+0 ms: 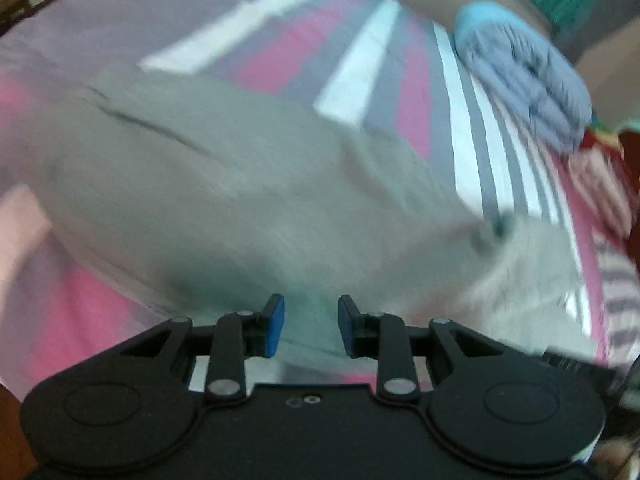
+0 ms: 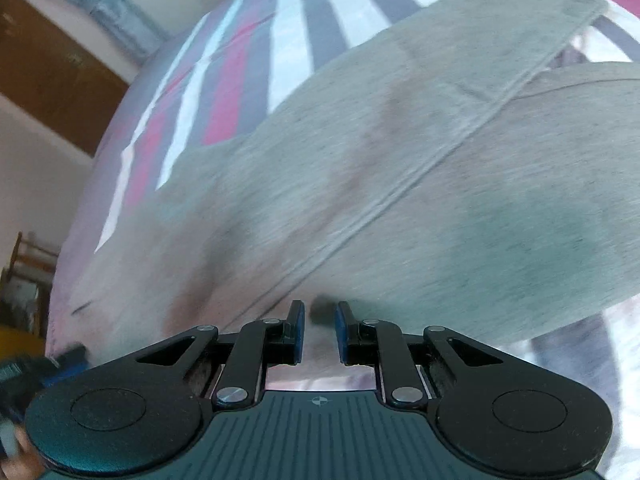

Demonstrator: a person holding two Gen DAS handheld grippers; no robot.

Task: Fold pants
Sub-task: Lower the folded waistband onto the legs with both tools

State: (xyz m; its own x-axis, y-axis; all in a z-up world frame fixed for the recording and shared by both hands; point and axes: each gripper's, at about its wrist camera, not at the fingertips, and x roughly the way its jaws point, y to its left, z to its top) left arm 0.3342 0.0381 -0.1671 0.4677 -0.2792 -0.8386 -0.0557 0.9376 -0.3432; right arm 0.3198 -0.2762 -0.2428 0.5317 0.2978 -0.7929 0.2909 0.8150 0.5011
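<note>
Below each camera, one gripper is pointing steeply down at one pair of grey pants (image 2: pixel 400 168) lying spread on a striped bedsheet (image 2: pixel 288 40) of pink, white and grey. The left gripper (image 1: pixel 311 326) is sitting at the bottom centre of its blurred view, its blue-padded jaws standing slightly apart with a fold of the grey fabric lying in the gap between them; whether the pads are actually pinching it cannot be told from the blur. The right gripper (image 2: pixel 319 330) is likewise sitting at the bottom centre of its view, jaws narrowly parted right at the near edge of the pants, and a grasp cannot be confirmed there either. The pants are filling the middle of both views, with a long seam running diagonally from lower centre to upper right in the right view. One folded blue-grey cloth (image 1: pixel 520 76) is resting on the sheet at the upper right of the left view.
</note>
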